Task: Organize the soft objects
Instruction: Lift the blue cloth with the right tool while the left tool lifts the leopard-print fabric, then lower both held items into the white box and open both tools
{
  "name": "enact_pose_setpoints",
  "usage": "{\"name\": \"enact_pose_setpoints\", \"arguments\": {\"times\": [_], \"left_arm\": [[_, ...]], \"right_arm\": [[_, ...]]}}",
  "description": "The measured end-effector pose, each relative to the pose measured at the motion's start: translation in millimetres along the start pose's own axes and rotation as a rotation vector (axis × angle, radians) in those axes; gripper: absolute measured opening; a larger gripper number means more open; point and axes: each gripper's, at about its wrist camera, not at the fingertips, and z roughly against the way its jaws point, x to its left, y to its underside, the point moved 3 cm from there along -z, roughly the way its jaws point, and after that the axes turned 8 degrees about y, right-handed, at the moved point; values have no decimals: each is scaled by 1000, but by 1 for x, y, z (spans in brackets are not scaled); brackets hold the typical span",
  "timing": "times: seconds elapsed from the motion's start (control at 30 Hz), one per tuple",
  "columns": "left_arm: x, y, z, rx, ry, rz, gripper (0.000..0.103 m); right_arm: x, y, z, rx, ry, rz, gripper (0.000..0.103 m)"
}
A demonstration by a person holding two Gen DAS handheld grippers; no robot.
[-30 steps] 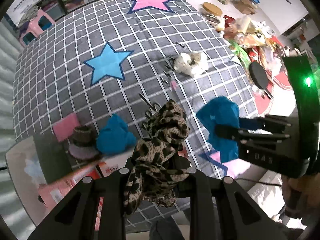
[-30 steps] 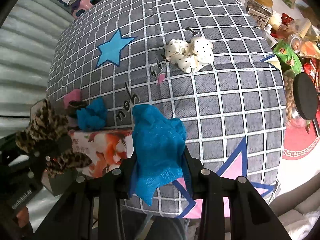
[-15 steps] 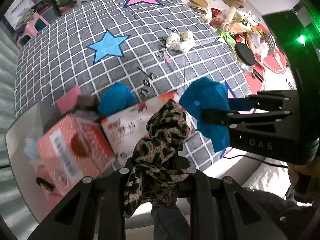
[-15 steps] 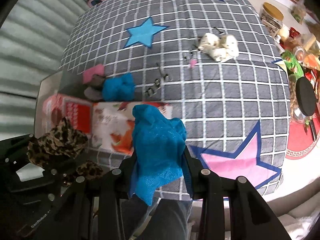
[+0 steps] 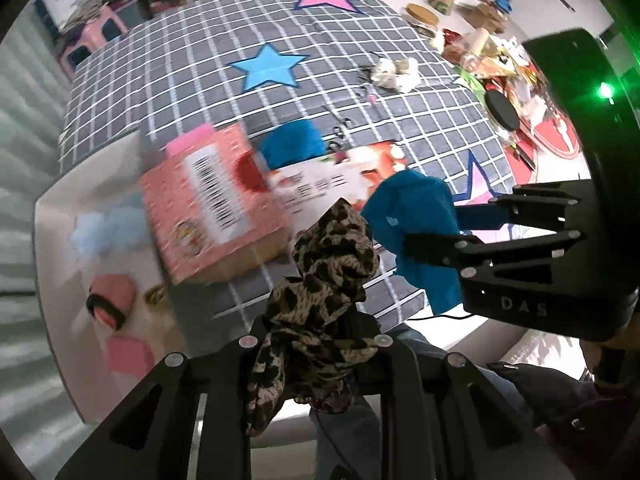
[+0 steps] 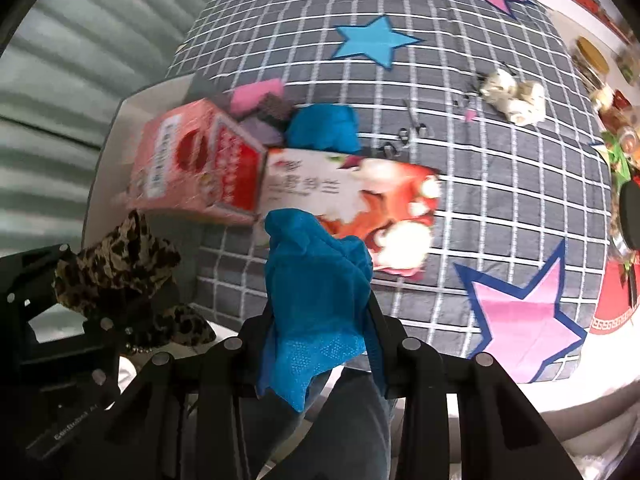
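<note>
the left gripper (image 5: 314, 344) has its fingers clamped on a leopard-print scrunchie (image 5: 320, 308), which bunches up between them and hangs partly below. the right gripper (image 6: 320, 344) has its fingers clamped on a blue mesh scrunchie (image 6: 316, 300), the fabric draped down over the front of the grip. both are lifted clear of the checked star-print cloth (image 6: 500, 200) that covers the surface, and each gripper shows in the other's view, so the two hang side by side near the front edge of the cloth.

below and ahead lie a pink carton (image 5: 216, 204) and a flat white-and-red printed box (image 6: 352, 200), touching at one corner. behind them sit another blue scrunchie (image 6: 324, 128), a dark purple one (image 6: 264, 120) and a pink pad (image 6: 256, 94), all close together. a white dotted scrunchie (image 6: 514, 98) lies well apart, further back toward the cluttered side with jars and snacks. at the left edge is a pale tray or board (image 5: 80, 280) holding a light blue puff (image 5: 108, 228) and pink items, blurred.

this reads as the carrying step: both soft pieces are picked up and on their way to wherever they get collected. the likely spot is either the cluster behind the boxes or the pale tray, though which one cannot be told from here. the next move calls for bringing each gripper over the chosen spot, lowering until the fabric rests, then parting the fingers; the loose folds may cling to the pads, so a small lift away afterward would help. the white dotted scrunchie remains to be fetched.
</note>
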Motion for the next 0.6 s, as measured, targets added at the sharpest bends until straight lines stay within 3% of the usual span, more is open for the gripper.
{"name": "enact_pose_setpoints", "arguments": {"times": [0.6], "left_arm": [[71, 53, 44, -101, -49, 195, 24]], "right_arm": [[99, 9, -8, 23, -35, 208, 39]]}}
